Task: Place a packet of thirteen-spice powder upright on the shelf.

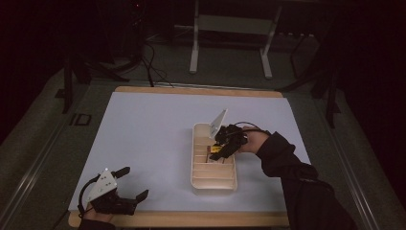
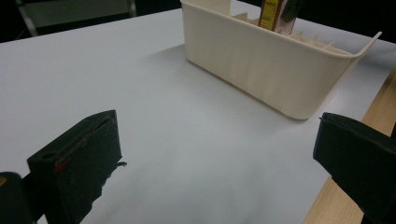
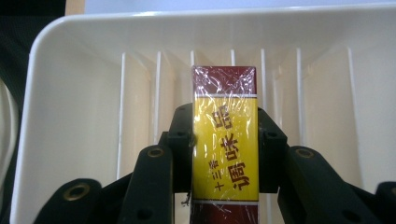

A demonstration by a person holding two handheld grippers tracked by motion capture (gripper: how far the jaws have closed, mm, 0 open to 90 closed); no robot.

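Note:
A cream slotted tray [image 1: 197, 179] stands on the white table sheet, right of centre. My right gripper [image 1: 221, 147] hovers over its far half, shut on a small yellow-and-maroon wrapped box [image 1: 215, 149]. In the right gripper view the box [image 3: 225, 144] stands upright between the black pads, over the tray's dividers [image 3: 158, 93]. My left gripper [image 1: 130, 184] rests open near the table's front left corner, nothing between its fingers. The left gripper view shows the tray's outer wall [image 2: 261, 65] ahead and the box [image 2: 271, 14] poking above the rim.
The white sheet [image 1: 143, 134] covers a wooden tabletop whose edge [image 1: 191, 219] runs along the front. A metal stand [image 1: 230, 38] and cables sit on the dark floor behind the table. A dark sleeve [image 1: 292, 172] reaches in from the lower right.

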